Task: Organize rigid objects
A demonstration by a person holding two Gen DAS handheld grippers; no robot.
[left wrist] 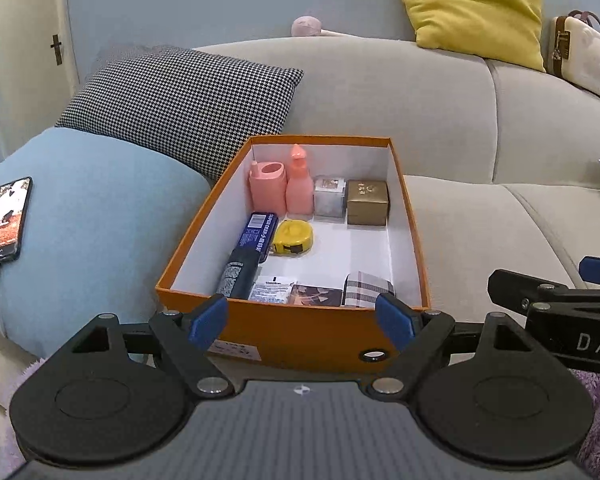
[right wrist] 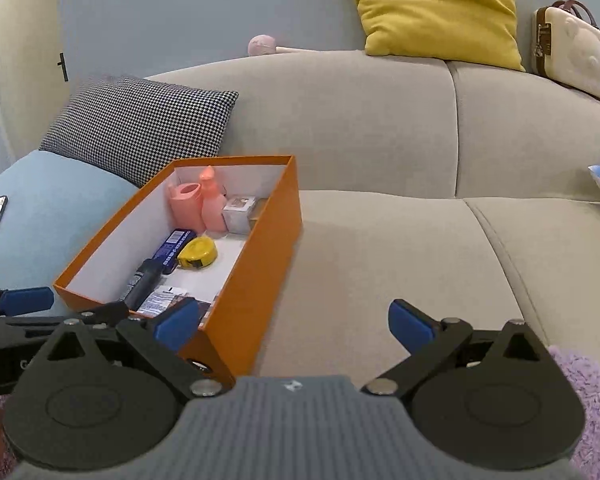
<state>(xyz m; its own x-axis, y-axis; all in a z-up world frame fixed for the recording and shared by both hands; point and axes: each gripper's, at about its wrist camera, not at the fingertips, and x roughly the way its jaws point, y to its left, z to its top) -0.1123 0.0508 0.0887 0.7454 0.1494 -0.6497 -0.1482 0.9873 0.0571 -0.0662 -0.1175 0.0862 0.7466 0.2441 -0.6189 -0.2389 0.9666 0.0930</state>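
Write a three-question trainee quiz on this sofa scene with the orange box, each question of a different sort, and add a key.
1. True or false: the yellow tape measure lies inside the orange box.
2. Multiple choice: which item stands in the box's far row beside the gold box?
A. the phone
B. the silver box
C. the yellow cushion
3. Fill in: the left gripper and the right gripper both have their jaws ____, holding nothing.

Key:
1. True; it lies next to the dark blue carton.
2. B; the silver box stands between the pink bottle and the gold box.
3. open.
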